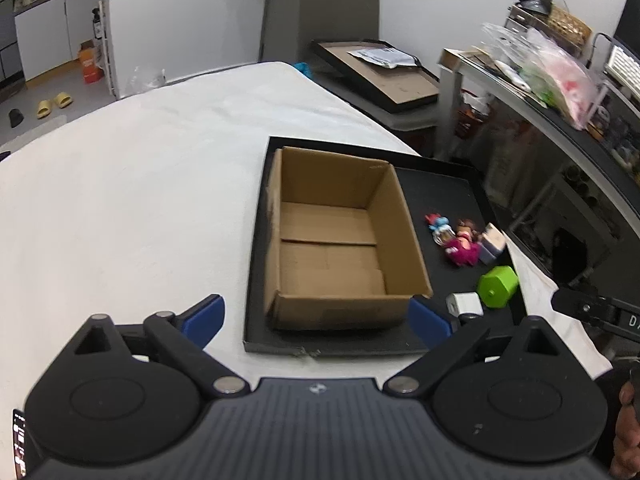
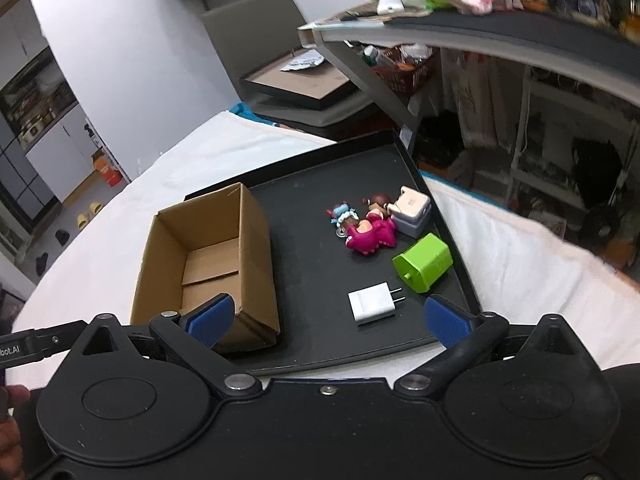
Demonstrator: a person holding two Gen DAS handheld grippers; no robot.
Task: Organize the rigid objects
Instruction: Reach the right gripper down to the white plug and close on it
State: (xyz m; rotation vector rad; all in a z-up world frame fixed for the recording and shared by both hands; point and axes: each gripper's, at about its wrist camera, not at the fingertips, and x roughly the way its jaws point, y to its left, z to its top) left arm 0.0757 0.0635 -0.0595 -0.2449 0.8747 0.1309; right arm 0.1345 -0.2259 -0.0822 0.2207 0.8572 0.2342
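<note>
Starting left of the cardboard box, your left gripper hangs spread wide and empty. Right of the box, on the black tray, the white charger lies directly ahead of your wide-spread, empty right gripper, prongs probably pointing right toward the green block.

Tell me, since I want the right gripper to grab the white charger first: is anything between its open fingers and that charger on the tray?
Nothing visible does. The white charger lies flat on the black tray, just ahead of the open right gripper, with bare tray between them. The green block sits beyond it, apart.
</note>
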